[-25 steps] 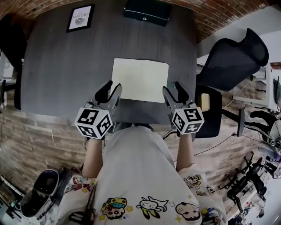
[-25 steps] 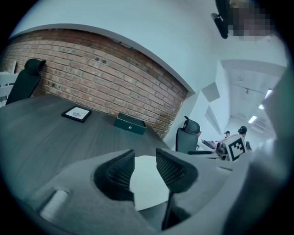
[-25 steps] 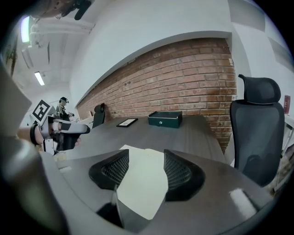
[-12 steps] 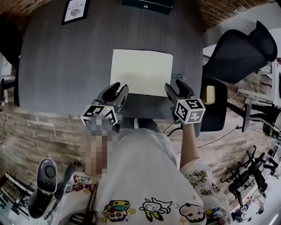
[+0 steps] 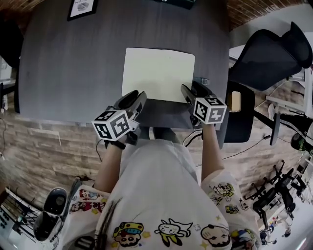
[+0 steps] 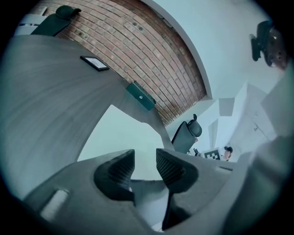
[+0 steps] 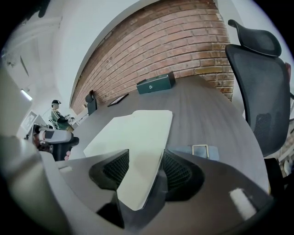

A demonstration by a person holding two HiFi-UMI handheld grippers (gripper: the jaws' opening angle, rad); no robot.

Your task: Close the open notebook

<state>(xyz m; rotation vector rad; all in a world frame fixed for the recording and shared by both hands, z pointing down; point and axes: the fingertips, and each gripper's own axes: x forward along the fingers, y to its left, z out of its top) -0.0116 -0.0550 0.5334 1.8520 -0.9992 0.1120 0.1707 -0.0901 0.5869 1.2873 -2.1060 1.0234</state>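
The open notebook [image 5: 158,74] lies flat on the dark grey table [image 5: 68,73], blank white pages up. My left gripper [image 5: 135,100] hovers just off its near left corner, jaws open with nothing between them; in the left gripper view the page [image 6: 120,137] lies ahead of the left gripper [image 6: 144,161]. My right gripper [image 5: 191,92] is at the near right corner, open. In the right gripper view the page's near corner [image 7: 138,151] shows in the gap of the right gripper [image 7: 144,169]; I cannot tell whether a pad touches it.
A small blue tab with a metal buckle [image 7: 202,150] lies beside the notebook's right edge. A dark green box [image 7: 156,84] and a framed picture [image 5: 81,8] stand at the table's far side. A black office chair [image 5: 266,58] is to the right. The table's front edge is under my grippers.
Both grippers have sunk toward the table and now sit at the notebook's near corners. The left gripper has rolled. The notebook has not moved.
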